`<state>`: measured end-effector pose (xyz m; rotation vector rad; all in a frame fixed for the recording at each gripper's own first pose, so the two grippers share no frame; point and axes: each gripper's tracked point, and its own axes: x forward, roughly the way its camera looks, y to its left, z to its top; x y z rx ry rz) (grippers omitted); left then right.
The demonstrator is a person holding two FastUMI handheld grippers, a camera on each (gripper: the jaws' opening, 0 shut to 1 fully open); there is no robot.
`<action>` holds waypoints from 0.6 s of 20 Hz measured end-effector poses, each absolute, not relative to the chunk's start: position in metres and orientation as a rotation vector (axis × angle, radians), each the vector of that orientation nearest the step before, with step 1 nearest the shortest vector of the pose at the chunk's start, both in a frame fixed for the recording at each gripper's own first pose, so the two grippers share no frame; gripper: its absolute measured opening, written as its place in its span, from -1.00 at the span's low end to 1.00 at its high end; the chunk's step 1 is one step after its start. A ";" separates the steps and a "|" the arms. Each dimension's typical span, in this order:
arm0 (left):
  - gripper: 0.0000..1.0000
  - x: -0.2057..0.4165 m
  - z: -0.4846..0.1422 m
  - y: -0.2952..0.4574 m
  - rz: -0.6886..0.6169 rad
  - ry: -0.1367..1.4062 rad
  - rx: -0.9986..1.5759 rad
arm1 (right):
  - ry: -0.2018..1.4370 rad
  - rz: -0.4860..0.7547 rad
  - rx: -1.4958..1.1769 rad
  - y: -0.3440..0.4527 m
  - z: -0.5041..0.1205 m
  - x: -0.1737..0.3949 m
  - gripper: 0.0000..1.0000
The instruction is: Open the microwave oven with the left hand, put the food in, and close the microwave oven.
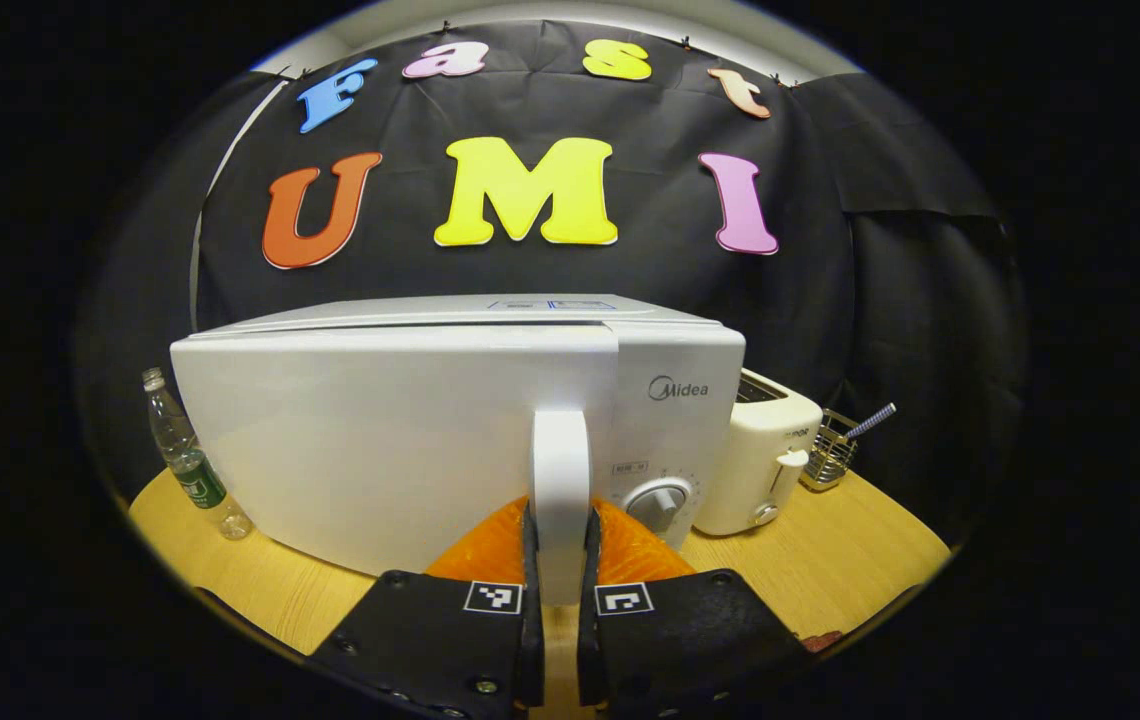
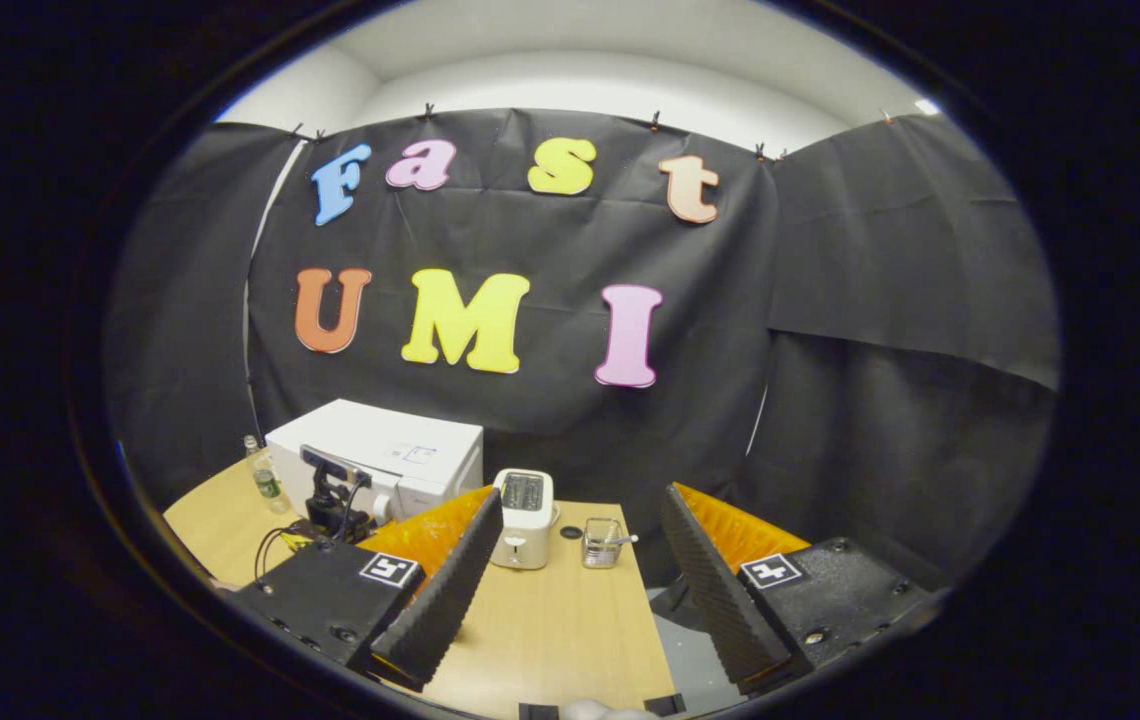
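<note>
The white microwave (image 1: pixel 380 440) stands on the wooden table (image 1: pixel 830 570) with its door facing me. A vertical white handle (image 1: pixel 560 450) runs down the door's right side, beside the dial (image 1: pixel 658 500). My left gripper (image 1: pixel 560 525) is shut on the lower part of this handle, one finger pressing each side. The door looks closed or nearly so. In the right gripper view the microwave (image 2: pixel 400 450) sits far off at the left, with the left gripper (image 2: pixel 335 500) in front of it. My right gripper (image 2: pixel 580 590) hangs open above the table (image 2: pixel 550 630), holding nothing.
A cream toaster (image 1: pixel 760 460) stands right of the microwave, then a small wire basket (image 1: pixel 830 450) with a utensil in it. A plastic bottle (image 1: pixel 185 455) is left of the microwave. A small reddish thing (image 1: pixel 820 640) lies at the table's near right edge.
</note>
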<state>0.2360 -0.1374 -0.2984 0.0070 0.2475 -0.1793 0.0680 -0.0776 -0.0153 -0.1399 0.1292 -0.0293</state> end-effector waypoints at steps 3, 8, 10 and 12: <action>-0.75 0.186 -0.296 -0.117 -0.233 0.227 0.028 | 0.127 -0.005 -0.141 -0.065 -0.019 0.062 0.92; -0.75 0.110 -0.302 -0.055 -0.199 0.281 0.042 | 0.138 0.058 -0.105 -0.026 -0.032 0.052 1.00; -0.75 0.088 -0.304 -0.027 -0.164 0.298 0.046 | 0.153 0.087 -0.091 -0.008 -0.042 0.046 0.92; -0.76 0.069 -0.305 0.004 -0.121 0.316 0.053 | 0.173 0.114 -0.070 0.012 -0.052 0.039 1.00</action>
